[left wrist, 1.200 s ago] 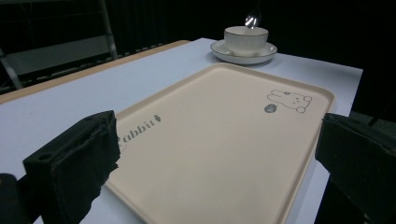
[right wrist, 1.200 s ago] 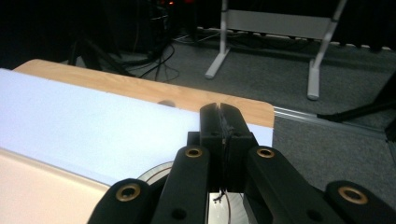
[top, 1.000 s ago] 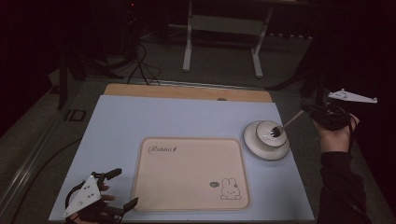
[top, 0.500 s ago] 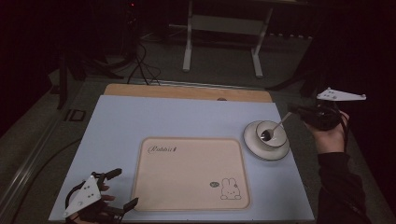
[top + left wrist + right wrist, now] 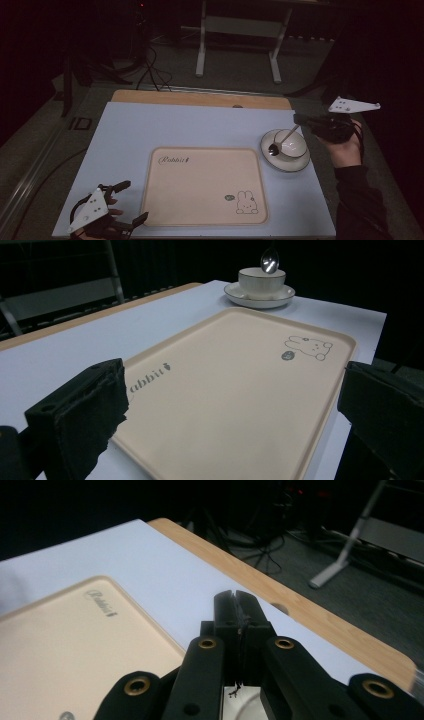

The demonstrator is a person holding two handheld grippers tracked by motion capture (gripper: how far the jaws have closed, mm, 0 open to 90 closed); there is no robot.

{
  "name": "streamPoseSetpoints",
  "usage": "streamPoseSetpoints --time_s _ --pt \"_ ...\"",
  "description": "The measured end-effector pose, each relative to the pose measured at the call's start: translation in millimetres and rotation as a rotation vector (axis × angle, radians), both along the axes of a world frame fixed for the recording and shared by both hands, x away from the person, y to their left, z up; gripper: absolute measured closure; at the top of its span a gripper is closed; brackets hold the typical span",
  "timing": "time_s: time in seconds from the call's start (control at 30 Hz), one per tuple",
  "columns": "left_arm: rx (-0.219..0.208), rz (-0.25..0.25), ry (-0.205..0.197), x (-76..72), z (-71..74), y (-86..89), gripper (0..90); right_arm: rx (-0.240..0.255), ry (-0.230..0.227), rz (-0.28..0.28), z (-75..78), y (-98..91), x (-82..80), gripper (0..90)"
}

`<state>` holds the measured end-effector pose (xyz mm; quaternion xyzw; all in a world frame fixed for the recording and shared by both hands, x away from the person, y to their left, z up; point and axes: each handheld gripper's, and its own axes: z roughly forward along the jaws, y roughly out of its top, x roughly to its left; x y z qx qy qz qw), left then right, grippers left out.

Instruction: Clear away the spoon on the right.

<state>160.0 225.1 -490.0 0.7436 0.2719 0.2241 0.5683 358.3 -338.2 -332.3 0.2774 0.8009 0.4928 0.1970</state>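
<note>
Two black jaws of the right gripper (image 5: 300, 120) are squeezed together on the thin handle of a small shiny metal spoon (image 5: 283, 139). In the right gripper view the jaws press tight with no gap. The person's right hand (image 5: 345, 147) holds this gripper at the far right of the counter (image 5: 125, 135).

It looks like the spoon is being lifted out of, or put into, the white round cup (image 5: 290, 145), which sits on a white round saucer (image 5: 285, 161). To do this well, move slowly and keep the grip firm so the thin handle does not slip or twist. Keep the spoon bowl clear of the cup rim so the cup does not tip.

The spoon is long and thin. Its handle end points up and to the far right, into the gripper. Its round end points down and to the left, hanging just over the left edge of the cup.

Left of the cup lies a flat tan plastic tray with a rabbit picture (image 5: 200, 190). The left gripper (image 5: 127, 202) waits at the near left corner with its jaws wide apart, holding nothing.
</note>
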Motion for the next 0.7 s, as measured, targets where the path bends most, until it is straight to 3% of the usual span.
streamPoseSetpoints --time_s 0.7 --pt "0.001 -0.003 0.0 -0.2 0.1 -0.3 0.0 -0.023 0.031 0.258 -5.4 45.7 -14.3 89.5"
